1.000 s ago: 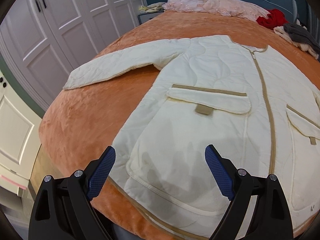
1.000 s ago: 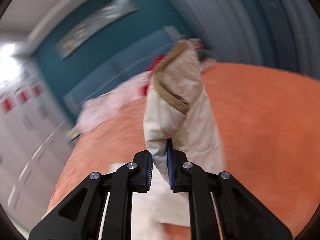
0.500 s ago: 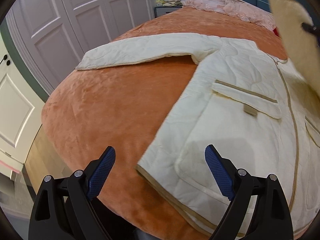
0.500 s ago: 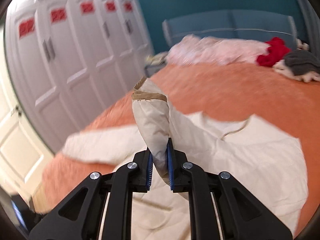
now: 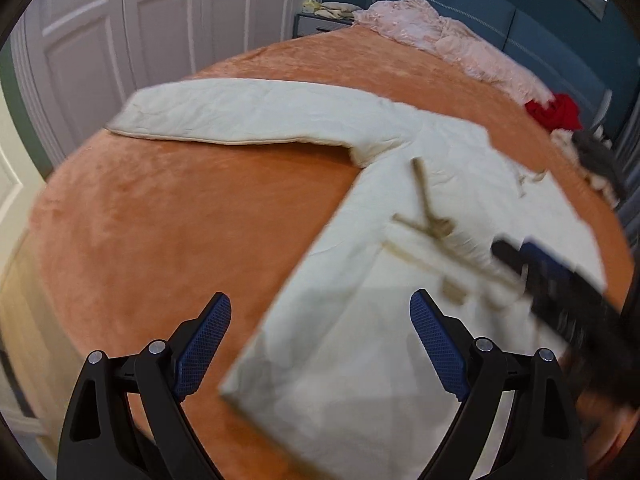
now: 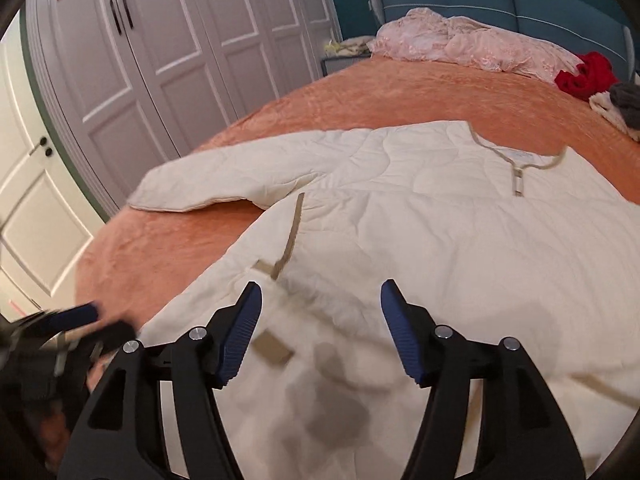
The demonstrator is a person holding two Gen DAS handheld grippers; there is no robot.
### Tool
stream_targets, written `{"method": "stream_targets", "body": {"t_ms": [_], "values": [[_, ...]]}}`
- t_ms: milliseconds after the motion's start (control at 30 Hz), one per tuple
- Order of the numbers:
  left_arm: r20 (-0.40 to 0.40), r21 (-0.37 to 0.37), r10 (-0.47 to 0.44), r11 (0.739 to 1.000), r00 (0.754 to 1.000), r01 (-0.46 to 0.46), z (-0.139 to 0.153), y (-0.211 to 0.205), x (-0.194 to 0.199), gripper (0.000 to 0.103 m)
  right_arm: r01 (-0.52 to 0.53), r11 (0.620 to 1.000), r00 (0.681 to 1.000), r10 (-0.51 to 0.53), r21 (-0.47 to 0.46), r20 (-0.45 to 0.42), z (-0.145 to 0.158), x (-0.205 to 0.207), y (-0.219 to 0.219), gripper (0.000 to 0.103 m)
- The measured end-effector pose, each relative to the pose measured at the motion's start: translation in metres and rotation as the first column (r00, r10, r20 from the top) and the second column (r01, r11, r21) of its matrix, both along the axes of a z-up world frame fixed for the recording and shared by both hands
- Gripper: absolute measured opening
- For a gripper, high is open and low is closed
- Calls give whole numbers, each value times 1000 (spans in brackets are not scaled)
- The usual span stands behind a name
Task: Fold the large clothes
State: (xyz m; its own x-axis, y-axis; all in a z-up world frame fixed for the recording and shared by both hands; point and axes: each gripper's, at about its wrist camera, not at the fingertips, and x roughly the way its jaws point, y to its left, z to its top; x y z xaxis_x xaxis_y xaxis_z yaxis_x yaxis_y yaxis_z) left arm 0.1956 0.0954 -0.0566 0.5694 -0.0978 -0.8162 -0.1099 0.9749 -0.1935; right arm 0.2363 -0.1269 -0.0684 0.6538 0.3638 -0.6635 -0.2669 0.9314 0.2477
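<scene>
A large cream quilted jacket [image 5: 420,208] lies flat on the orange bed [image 5: 180,220]. Its left sleeve [image 5: 248,114] stretches out to the left; its other sleeve lies folded across the front, tan cuff [image 6: 294,232] showing. In the right wrist view the jacket [image 6: 440,220] fills the middle. My left gripper [image 5: 320,344] is open and empty above the jacket's lower left corner. My right gripper [image 6: 320,328] is open and empty just above the jacket's front, and shows blurred in the left wrist view [image 5: 560,292].
A pink blanket [image 6: 472,44], red clothes [image 6: 584,74] and grey and cream clothes [image 6: 624,104] lie at the head of the bed by a blue headboard [image 6: 500,0]. White wardrobe doors [image 6: 180,40] stand on the left.
My right gripper carried the right sleeve across the jacket, laid it on the front and opened, letting it go. My left gripper swung left along the hem and stayed open.
</scene>
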Motion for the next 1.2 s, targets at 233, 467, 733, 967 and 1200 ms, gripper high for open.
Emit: {"method": "stream_targets", "body": {"t_ms": [233, 467, 733, 967, 1200], "values": [[-62, -195, -37, 981, 997, 25, -17, -52, 58, 89, 301, 947, 953, -296, 113, -65, 0, -45, -117, 60], [-112, -264, -14, 964, 994, -16, -38, -86, 93, 86, 625, 719, 780, -593, 305, -201, -27, -75, -258, 62], [-81, -200, -20, 980, 997, 3, -33, -89, 105, 8, 718, 551, 690, -641, 424, -335, -62, -55, -320, 18], [-35, -24, -68, 997, 997, 67, -39, -92, 92, 7, 679, 696, 733, -663, 234, -152, -31, -50, -287, 7], [5, 97, -88, 992, 996, 87, -62, -102, 84, 10, 692, 720, 716, -674, 56, -184, -61, -40, -270, 12]]}}
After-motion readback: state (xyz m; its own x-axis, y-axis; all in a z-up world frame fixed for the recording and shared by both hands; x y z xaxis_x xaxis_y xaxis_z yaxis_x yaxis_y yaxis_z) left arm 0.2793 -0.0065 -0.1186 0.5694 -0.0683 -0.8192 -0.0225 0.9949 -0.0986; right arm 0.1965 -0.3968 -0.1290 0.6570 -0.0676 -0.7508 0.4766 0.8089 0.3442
